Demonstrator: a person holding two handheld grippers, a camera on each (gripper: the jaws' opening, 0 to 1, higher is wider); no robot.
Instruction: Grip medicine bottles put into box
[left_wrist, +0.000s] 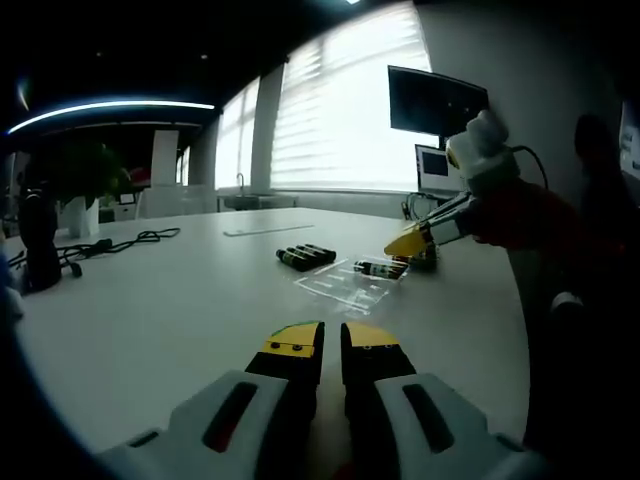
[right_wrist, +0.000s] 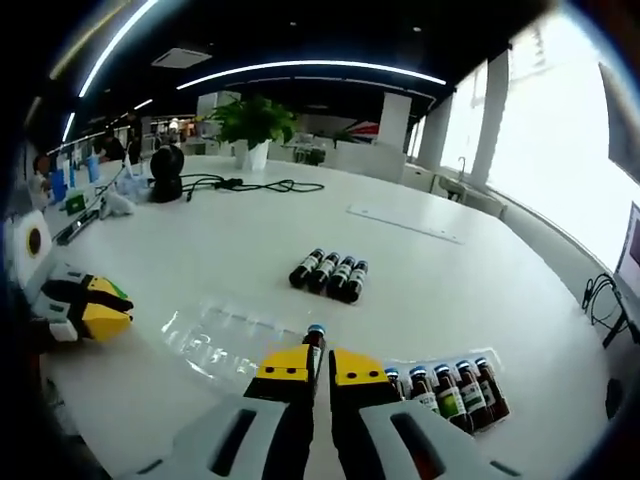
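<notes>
In the right gripper view, the right tongs (right_wrist: 320, 368) are clamped on one small dark medicine bottle (right_wrist: 315, 340); its blue cap shows just above the yellow tips. The tongs hold it over the near part of the white worktop (right_wrist: 420, 270), between a clear plastic tray (right_wrist: 215, 338) on the left and a row of bottles in the box (right_wrist: 452, 388) on the right. These bottles stand side by side with coloured labels. Farther on the worktop, four loose bottles (right_wrist: 330, 273) lie together in a short row, well apart from the tongs. A flat clear strip (right_wrist: 405, 222) lies beyond them, and a black cable (right_wrist: 245, 184) and a potted plant (right_wrist: 250, 125) are at the far side.

In the left gripper view, the left tongs (left_wrist: 331, 346) are together with nothing between them, low over the bare worktop near the person. The same tongs appear at the left edge of the right gripper view. The right tongs, held by a hand in a red sleeve (left_wrist: 530, 215), show at the right above the clear tray.
</notes>
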